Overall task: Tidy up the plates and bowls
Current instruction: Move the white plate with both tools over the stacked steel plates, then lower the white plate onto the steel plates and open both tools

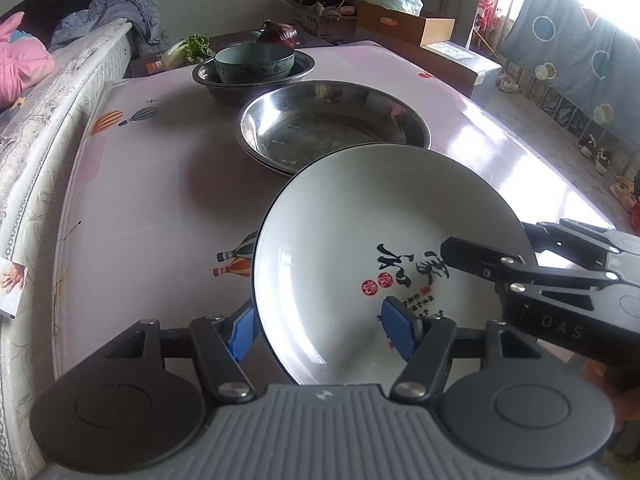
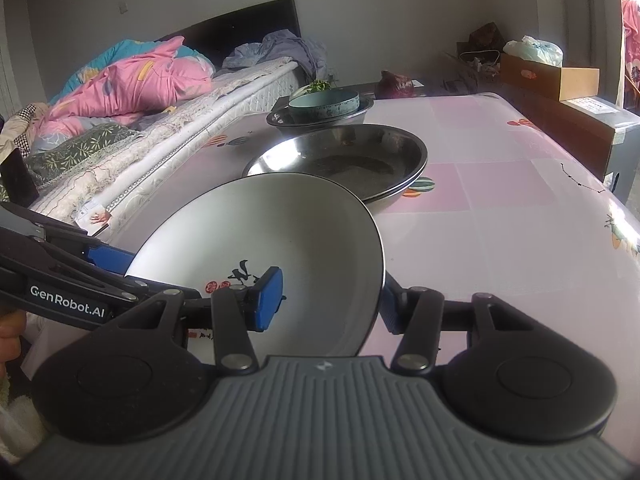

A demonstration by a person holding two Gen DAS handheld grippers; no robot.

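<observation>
The plate (image 1: 360, 240) is white glazed ceramic with a dark rim, held tilted above the table (image 1: 140, 200), just in front of the steel pans (image 1: 332, 124). The left gripper (image 1: 324, 330) straddles its near-left rim, one pad under, one on the face; the right gripper (image 2: 332, 304) straddles the near-right rim likewise. Whether either pair of pads actually presses the rim cannot be told. The plate is judged rigid, fairly heavy, brittle and slick on the glaze, so hold belongs at the rim, pads set well in, on opposite sides. A bowl (image 1: 254, 62) sits nested in the far basin (image 1: 256, 80). Contact with steel should be gentle to avoid chipping
</observation>
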